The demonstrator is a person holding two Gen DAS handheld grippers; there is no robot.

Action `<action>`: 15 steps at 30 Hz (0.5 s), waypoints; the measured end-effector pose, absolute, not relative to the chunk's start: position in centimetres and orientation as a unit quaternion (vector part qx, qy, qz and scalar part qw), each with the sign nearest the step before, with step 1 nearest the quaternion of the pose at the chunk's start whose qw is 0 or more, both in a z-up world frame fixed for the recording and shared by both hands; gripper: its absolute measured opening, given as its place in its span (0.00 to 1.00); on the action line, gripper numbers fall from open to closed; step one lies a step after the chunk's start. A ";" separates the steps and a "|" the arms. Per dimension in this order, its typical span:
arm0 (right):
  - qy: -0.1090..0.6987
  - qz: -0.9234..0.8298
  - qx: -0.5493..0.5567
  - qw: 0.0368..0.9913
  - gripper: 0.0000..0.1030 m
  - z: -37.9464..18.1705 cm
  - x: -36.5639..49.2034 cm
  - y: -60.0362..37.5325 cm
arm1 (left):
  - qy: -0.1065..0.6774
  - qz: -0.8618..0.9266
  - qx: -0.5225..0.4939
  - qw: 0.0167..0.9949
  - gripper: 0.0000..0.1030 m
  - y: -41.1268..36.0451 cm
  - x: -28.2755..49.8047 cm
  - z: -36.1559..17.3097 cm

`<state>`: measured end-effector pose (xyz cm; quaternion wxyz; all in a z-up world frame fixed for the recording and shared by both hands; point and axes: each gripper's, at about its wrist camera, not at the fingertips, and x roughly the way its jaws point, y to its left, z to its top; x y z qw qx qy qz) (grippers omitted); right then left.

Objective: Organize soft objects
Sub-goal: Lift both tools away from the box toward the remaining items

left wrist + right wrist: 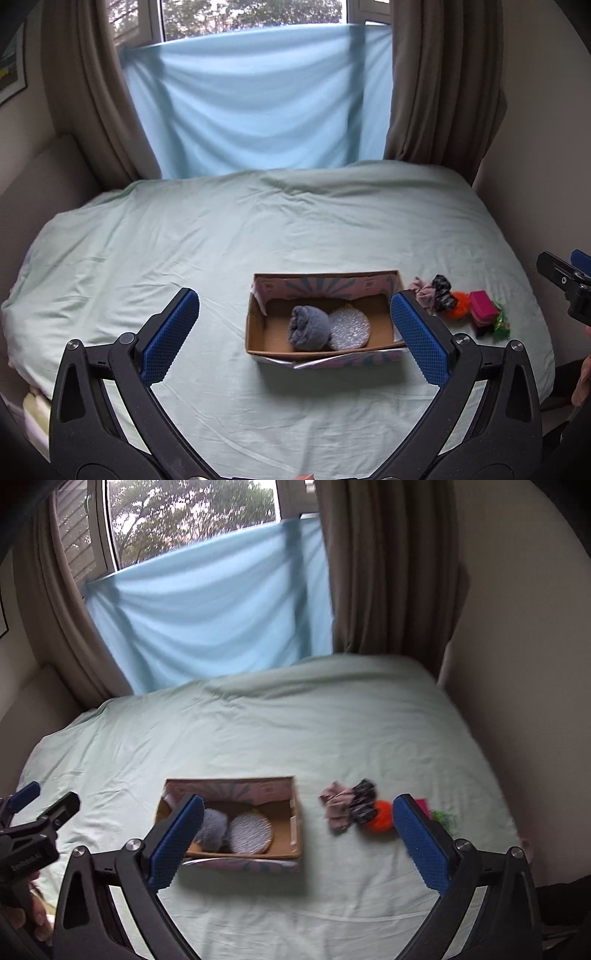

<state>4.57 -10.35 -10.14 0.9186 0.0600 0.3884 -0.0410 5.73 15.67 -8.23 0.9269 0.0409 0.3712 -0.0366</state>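
Observation:
An open cardboard box [388,325] [295,812] sits on the bed. It holds a rolled grey cloth [308,326] [212,827] and a round silvery pad [349,328] [249,832]. To its right lie a pink scrunchie [423,293] [336,805], a black patterned scrunchie [443,291] [364,799], an orange pom-pom [460,304] [380,818], a magenta pouch [484,308] [421,805] and a green item [502,323] [445,818]. My left gripper [295,325] is open and empty above the box's near side. My right gripper [299,830] is open and empty, above the box's right end.
The pale green bed sheet [221,240] [332,720] covers the whole surface. Behind it hang a light blue cloth [258,103] and brown curtains [436,85] at the window. The other gripper shows at the right edge [565,284] and at the left edge [33,819].

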 end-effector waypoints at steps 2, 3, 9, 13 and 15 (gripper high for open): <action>0.368 -0.055 0.047 0.927 0.99 -9.2 3.4 -11.5 | 0.365 -0.033 0.039 0.930 1.00 14.5 4.8 -7.8; 0.363 -0.056 0.044 0.929 0.99 -9.0 3.0 -12.0 | 0.361 -0.030 0.037 0.931 1.00 13.7 4.4 -7.5; 0.344 -0.053 0.039 0.937 0.99 -8.0 0.9 -15.4 | 0.351 -0.031 0.035 0.935 1.00 8.9 3.4 -6.7; 0.341 -0.055 0.043 0.937 0.99 -8.5 0.6 -17.7 | 0.360 -0.051 0.032 0.931 1.00 5.6 4.0 -6.8; 0.344 -0.058 0.048 0.936 0.99 -9.1 0.8 -19.2 | 0.369 -0.060 0.031 0.927 1.00 3.8 4.7 -7.2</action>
